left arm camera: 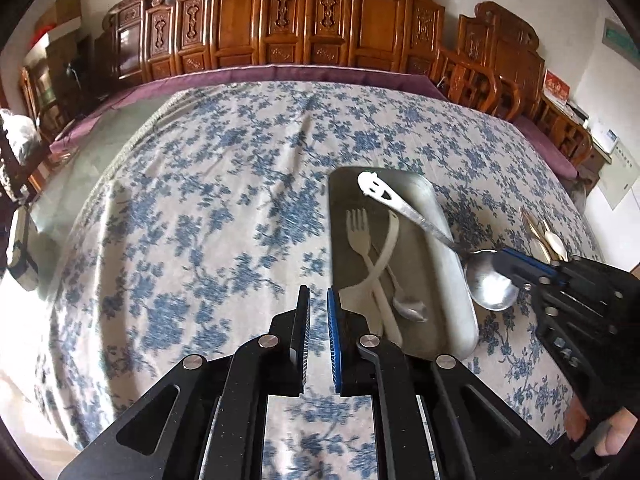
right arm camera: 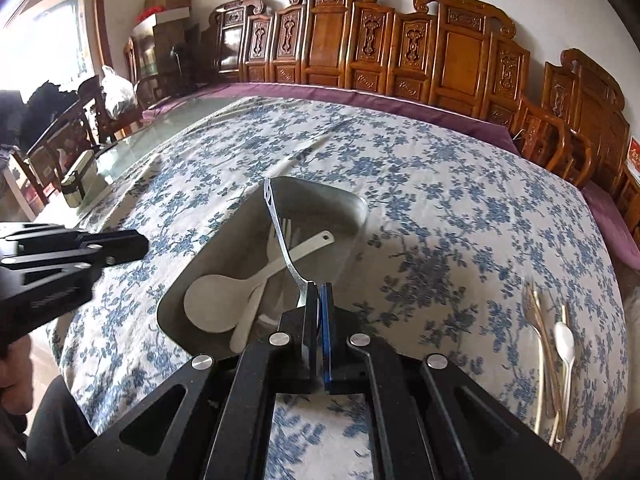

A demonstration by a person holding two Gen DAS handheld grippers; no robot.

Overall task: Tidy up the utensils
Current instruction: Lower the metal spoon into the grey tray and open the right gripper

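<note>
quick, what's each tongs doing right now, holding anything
Left tongs: nearly shut, holding nothing.
Right tongs: shut on the metal spoon at its bowl, handle over the tray.

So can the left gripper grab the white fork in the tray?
Probably yes: the left gripper holds nothing and the tray is beside it. The white fork lies partly under a white spoon.
</note>
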